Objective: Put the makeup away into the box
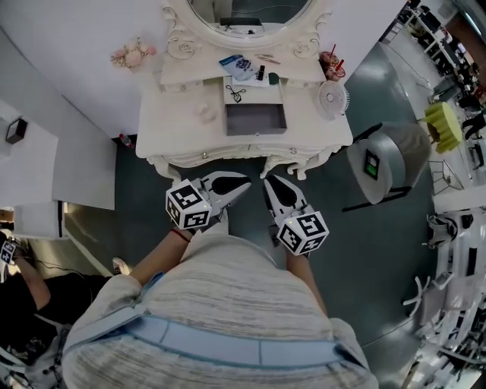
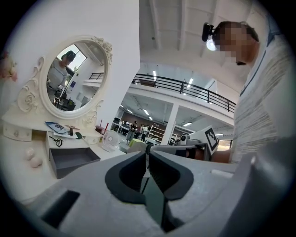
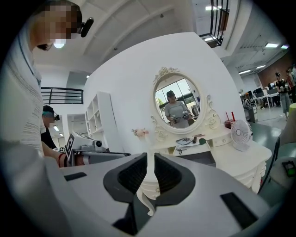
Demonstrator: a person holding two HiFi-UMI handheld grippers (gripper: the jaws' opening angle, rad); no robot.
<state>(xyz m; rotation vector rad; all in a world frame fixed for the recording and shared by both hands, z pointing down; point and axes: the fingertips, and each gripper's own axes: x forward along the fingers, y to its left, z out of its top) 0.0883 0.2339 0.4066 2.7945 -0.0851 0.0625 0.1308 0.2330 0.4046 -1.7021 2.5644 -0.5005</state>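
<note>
Head view shows left gripper (image 1: 246,183) and right gripper (image 1: 266,182) pressed together, empty, short of the table's (image 1: 175,129) front edge, makeup (image 1: 247,70) on its back shelf behind the box (image 1: 256,131), so reaching in and opening over an item likely comes next.

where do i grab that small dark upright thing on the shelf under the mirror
Probably by its upper part, coming from the front and a little above. The dark item stands upright on the raised shelf, with the mirror behind, a blue packet on its left and a green piece on its right; only its top stands clear.
</note>
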